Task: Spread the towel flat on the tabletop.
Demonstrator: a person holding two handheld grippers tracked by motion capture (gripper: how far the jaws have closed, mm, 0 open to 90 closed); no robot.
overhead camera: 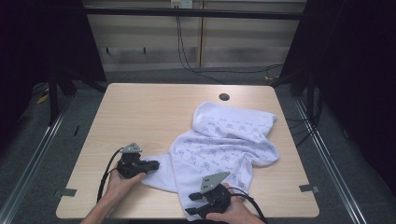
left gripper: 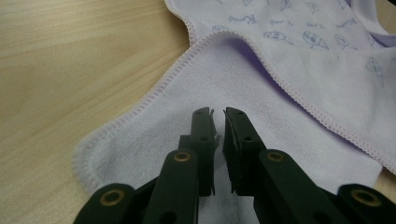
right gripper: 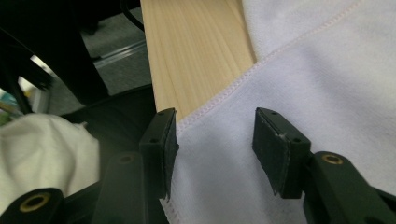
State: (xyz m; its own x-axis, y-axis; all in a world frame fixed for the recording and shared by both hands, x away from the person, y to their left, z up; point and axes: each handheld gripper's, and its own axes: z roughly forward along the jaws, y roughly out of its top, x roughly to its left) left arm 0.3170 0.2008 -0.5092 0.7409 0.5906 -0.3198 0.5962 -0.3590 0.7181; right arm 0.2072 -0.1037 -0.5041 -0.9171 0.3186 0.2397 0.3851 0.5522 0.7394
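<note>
The white towel (overhead camera: 224, 144) lies crumpled on the right half of the tabletop (overhead camera: 149, 112), its long axis running from the front edge diagonally toward the far right corner. The left hand-held gripper (overhead camera: 152, 165) hovers over its near-left corner, jaws slightly apart, pinching nothing. The right hand-held gripper (overhead camera: 194, 205) stands spread over the towel's front edge.

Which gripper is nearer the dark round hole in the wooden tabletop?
Right, slightly. The right gripper is at the near edge below the hole; the left gripper is farther left.
</note>
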